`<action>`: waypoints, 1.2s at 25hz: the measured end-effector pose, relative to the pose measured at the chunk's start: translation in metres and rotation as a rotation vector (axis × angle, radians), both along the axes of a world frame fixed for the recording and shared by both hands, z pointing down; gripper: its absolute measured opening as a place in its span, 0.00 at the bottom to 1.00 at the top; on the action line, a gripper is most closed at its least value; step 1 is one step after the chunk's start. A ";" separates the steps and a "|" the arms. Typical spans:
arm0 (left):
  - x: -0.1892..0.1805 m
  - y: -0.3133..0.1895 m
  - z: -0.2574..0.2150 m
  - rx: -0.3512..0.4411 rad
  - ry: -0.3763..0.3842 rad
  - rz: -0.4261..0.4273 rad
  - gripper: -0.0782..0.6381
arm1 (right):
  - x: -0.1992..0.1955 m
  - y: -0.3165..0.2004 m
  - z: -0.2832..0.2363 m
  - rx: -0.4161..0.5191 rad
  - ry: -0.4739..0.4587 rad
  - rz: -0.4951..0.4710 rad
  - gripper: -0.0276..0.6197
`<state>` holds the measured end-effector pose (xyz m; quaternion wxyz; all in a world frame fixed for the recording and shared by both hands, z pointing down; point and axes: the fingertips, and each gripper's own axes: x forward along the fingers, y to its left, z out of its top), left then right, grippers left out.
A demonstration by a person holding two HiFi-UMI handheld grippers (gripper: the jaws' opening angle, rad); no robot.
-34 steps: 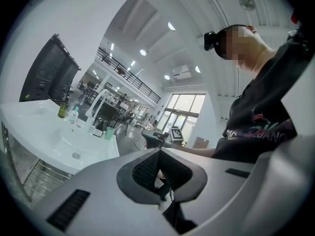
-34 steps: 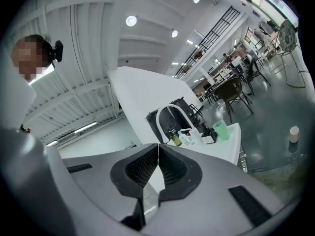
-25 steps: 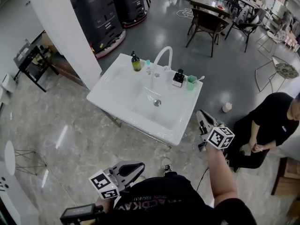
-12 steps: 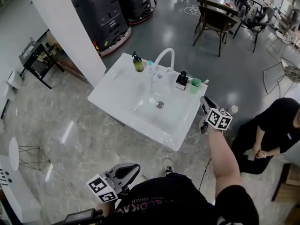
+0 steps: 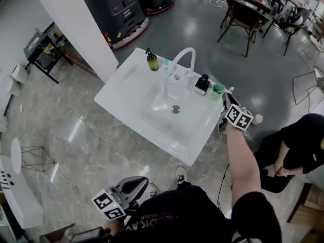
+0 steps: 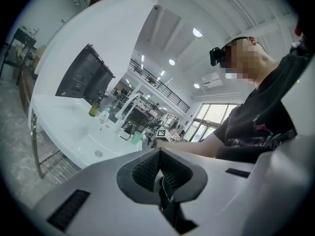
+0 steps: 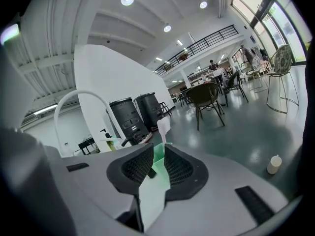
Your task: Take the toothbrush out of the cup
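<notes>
A green cup (image 5: 218, 88) stands on the white sink's (image 5: 126, 105) right back corner, a white toothbrush (image 5: 229, 90) leaning out of it. My right gripper (image 5: 226, 96) hovers just in front of the cup. In the right gripper view its jaws stand slightly apart, and the cup (image 7: 158, 157) shows through the gap of the right gripper (image 7: 158, 150) with the toothbrush (image 7: 163, 126) rising above; nothing is gripped. My left gripper (image 5: 143, 181) hangs low near my body, far from the sink. In the left gripper view the left gripper (image 6: 159, 154) is shut and empty.
On the sink's back edge stand an olive soap bottle (image 5: 152, 61), a small blue bottle (image 5: 166, 64), a curved white faucet (image 5: 183, 58) and a black dispenser (image 5: 203, 83). A person in black (image 5: 296, 143) crouches at the right, a small white bottle (image 5: 258, 119) on the floor nearby.
My right gripper has travelled forward from beside the sink's front corner up to the green cup. The left gripper stays low by my body.
</notes>
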<state>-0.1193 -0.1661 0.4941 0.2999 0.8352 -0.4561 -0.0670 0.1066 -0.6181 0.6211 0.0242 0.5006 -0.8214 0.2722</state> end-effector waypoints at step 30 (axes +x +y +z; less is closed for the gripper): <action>0.010 -0.013 0.008 -0.046 -0.019 -0.062 0.12 | -0.009 -0.039 0.010 0.047 0.083 -0.023 0.09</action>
